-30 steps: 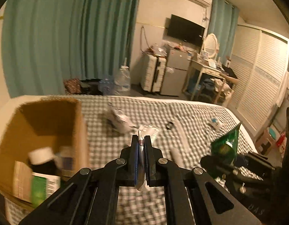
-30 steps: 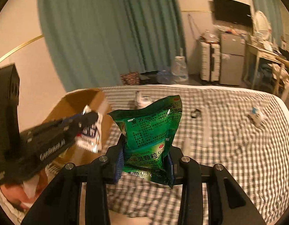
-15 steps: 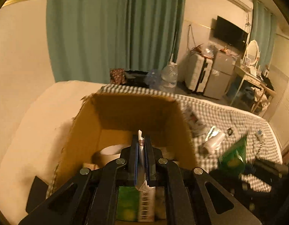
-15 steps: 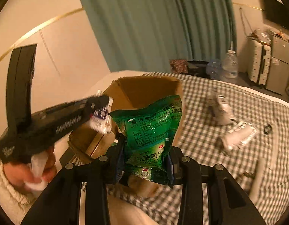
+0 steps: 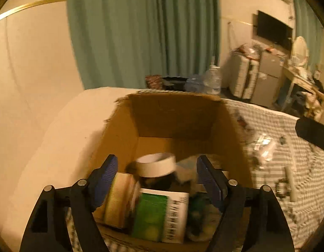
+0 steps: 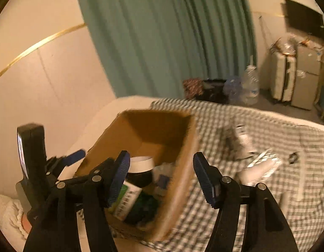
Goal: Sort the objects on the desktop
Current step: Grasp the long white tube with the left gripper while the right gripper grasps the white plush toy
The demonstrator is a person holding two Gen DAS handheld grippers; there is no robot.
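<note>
Teal curtain (image 5: 141, 31) hangs at twelve o'clock on a cream wall (image 5: 36, 63). At two o'clock, a TV (image 5: 274, 30) hangs above a fridge (image 5: 267, 82). Warm, dim light.

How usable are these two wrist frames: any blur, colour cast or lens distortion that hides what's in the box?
Left wrist: warm dim light, fisheye bending at the edges; the box rim is sharp enough, but the bottle and cartons inside smear. Right wrist: same orange cast, stronger motion blur; the box's near wall and the checked cloth streak, and items on it are unreadable. Both pairs of jaws stay crisp.
</note>
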